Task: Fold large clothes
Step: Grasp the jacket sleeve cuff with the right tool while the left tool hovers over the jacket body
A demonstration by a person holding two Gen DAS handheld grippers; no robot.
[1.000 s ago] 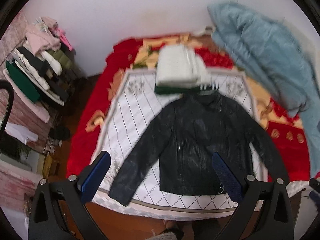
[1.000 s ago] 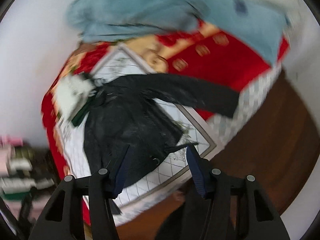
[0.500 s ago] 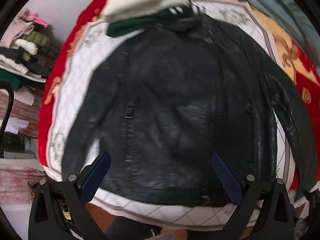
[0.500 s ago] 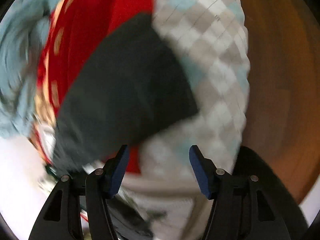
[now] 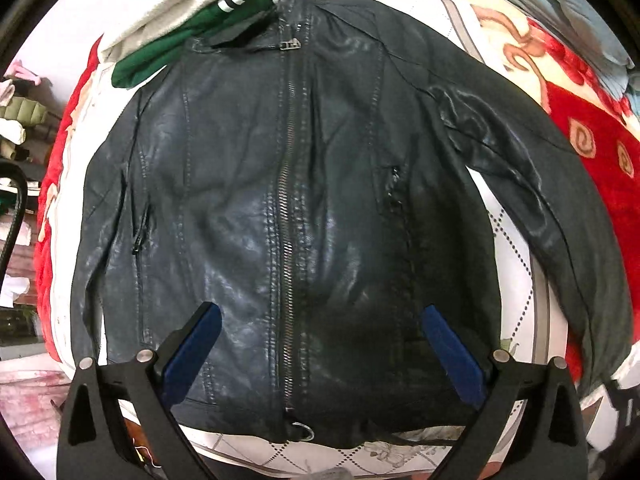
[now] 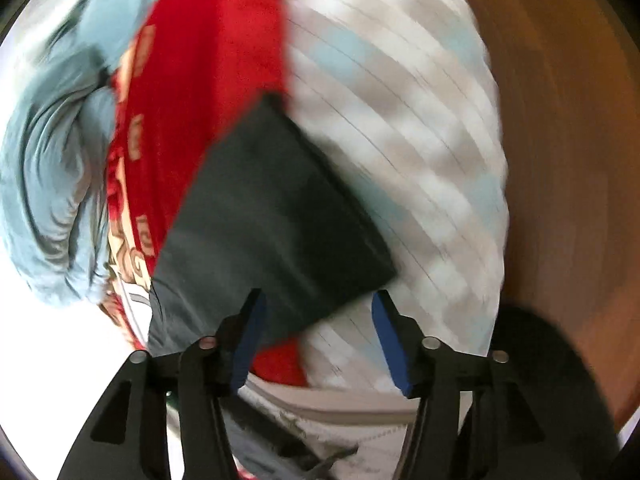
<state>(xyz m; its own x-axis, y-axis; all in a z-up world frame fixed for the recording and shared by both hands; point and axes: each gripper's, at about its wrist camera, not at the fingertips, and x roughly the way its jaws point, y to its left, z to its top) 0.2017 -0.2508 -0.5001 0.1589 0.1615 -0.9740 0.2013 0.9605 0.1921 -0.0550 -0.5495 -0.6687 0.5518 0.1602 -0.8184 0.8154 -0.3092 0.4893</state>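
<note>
A black leather jacket (image 5: 288, 184) lies zipped and face up on a white diamond-patterned sheet (image 5: 508, 256), sleeves spread out to both sides. My left gripper (image 5: 320, 344) is open and empty, hovering close above the jacket's lower front with the zip between its blue pads. In the right wrist view the cuff end of the jacket's sleeve (image 6: 272, 216) lies over the bed's edge. My right gripper (image 6: 318, 320) is open, with the cuff's corner just ahead of its fingers. That view is blurred.
A folded white and green garment pile (image 5: 188, 20) lies at the jacket's collar. A red patterned blanket (image 5: 592, 132) covers the bed, with a light blue garment (image 6: 48, 140) on it. A checkered bedspread (image 6: 400, 128) hangs toward the brown wooden floor (image 6: 568, 140). Stacked clothes (image 5: 16, 120) stand at the left.
My left gripper has moved down close over the jacket's front. My right gripper has swung from the jacket's hem to the sleeve cuff at the bed's edge and closed in on it.
</note>
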